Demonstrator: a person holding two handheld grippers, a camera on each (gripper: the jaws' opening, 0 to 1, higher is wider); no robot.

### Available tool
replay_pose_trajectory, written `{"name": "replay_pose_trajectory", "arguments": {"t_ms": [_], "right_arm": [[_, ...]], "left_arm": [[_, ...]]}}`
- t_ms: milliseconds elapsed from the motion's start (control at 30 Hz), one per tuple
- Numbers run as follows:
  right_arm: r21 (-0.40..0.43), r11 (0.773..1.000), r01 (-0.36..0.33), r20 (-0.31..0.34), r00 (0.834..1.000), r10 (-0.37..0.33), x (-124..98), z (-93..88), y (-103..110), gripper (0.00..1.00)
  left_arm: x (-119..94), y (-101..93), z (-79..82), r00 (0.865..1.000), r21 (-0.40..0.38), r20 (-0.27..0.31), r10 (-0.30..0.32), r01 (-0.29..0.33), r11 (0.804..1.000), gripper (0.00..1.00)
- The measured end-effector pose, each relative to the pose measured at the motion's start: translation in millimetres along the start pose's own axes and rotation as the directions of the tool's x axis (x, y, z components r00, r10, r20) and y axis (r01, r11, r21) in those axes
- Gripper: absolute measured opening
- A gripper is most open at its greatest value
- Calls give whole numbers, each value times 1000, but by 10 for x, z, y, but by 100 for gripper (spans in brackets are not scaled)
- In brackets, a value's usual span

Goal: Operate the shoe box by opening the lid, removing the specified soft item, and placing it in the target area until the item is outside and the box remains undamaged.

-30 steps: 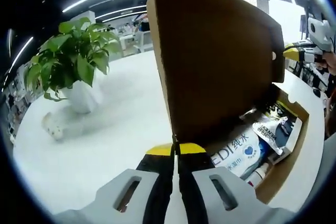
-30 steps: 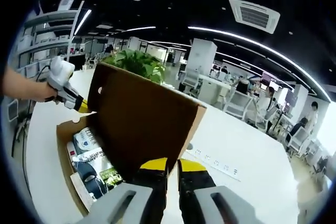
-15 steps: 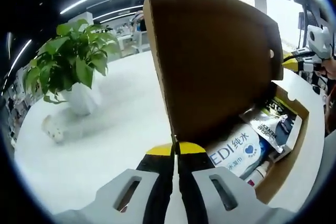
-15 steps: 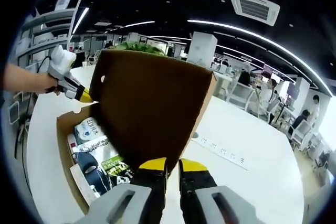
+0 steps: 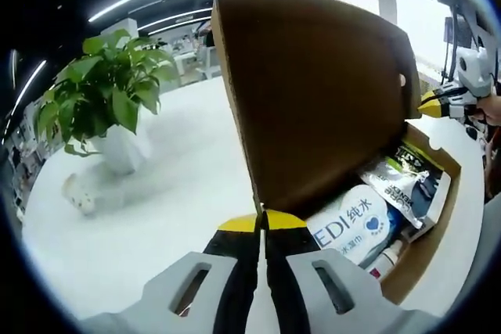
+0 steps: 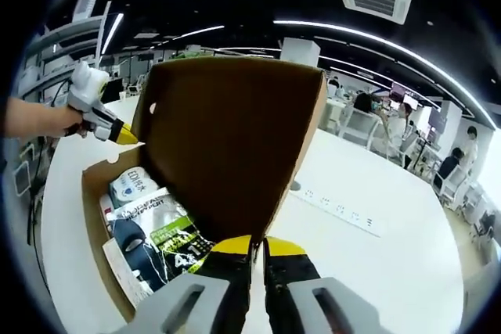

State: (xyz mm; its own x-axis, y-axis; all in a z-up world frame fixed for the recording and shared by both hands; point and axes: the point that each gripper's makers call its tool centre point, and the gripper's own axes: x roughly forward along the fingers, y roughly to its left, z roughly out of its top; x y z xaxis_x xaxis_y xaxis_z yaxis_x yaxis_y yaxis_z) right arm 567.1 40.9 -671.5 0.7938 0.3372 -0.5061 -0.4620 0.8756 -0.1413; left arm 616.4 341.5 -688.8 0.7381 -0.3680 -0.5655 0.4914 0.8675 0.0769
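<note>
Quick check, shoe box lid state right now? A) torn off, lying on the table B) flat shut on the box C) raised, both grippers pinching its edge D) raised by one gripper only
C: the lid stands up over the open box, the left gripper and right gripper each shut on a corner of its edge.

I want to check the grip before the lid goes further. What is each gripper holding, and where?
Both hold the box lid by its edge: the left gripper at one corner, the right gripper at the other.

"EDI 纯水" on white pack (image 5: 354, 228)
</note>
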Motion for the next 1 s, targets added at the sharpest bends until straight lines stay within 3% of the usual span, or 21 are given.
{"name": "replay_pose_trajectory", "arguments": {"t_ms": [1000], "right_arm": [[25,1000,1,-1,1000,-1,57,45,-52,0]], "left_arm": [[-3,11,40,1000,-10,-19,-8,8,1000,0]]}}
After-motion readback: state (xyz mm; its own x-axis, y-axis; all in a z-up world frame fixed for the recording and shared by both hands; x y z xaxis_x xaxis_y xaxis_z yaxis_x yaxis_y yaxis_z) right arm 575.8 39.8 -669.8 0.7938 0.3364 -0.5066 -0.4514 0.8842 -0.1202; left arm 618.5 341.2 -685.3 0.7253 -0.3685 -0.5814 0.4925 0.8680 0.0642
